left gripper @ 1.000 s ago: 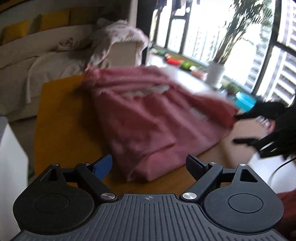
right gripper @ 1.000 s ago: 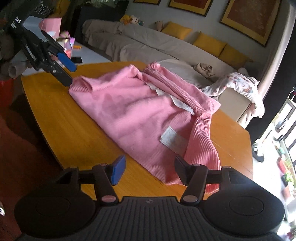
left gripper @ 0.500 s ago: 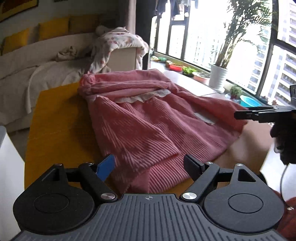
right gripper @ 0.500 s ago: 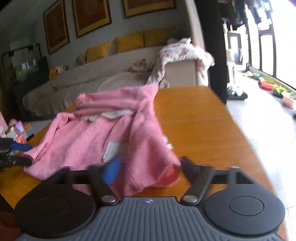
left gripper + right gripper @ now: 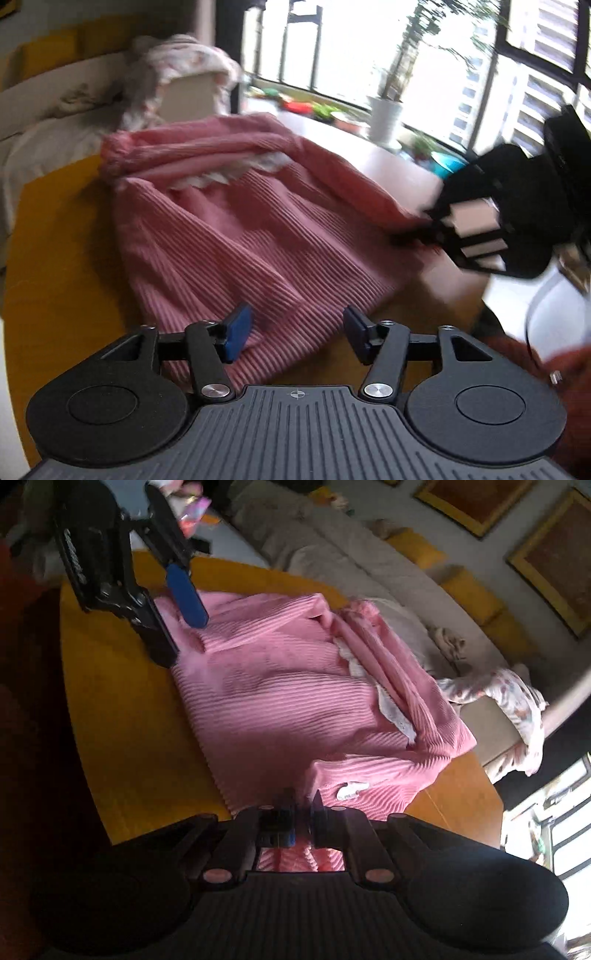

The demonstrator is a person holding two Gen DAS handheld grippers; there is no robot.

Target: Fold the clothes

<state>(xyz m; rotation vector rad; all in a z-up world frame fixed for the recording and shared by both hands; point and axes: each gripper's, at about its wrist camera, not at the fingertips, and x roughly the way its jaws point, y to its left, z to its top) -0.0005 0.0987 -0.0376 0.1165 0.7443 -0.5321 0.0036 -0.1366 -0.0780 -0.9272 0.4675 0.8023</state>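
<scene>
A pink ribbed top point(image 5: 295, 701) lies spread on the orange table point(image 5: 122, 716) (sofa behind). The right gripper point(image 5: 301, 812) is clamped on its near edge; the left gripper point(image 5: 295, 328), jaws closing, straddles a corner without pressing it

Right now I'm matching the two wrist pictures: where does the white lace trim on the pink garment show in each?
Left wrist: the lace trim lies upper centre, under the rolled folds at the pink garment's far end.
Right wrist: the lace trim runs down right of centre, beside the same folds.
Shared landmark: the floral cloth draped on the sofa end, upper left in the left view, far right in the right view.
</scene>
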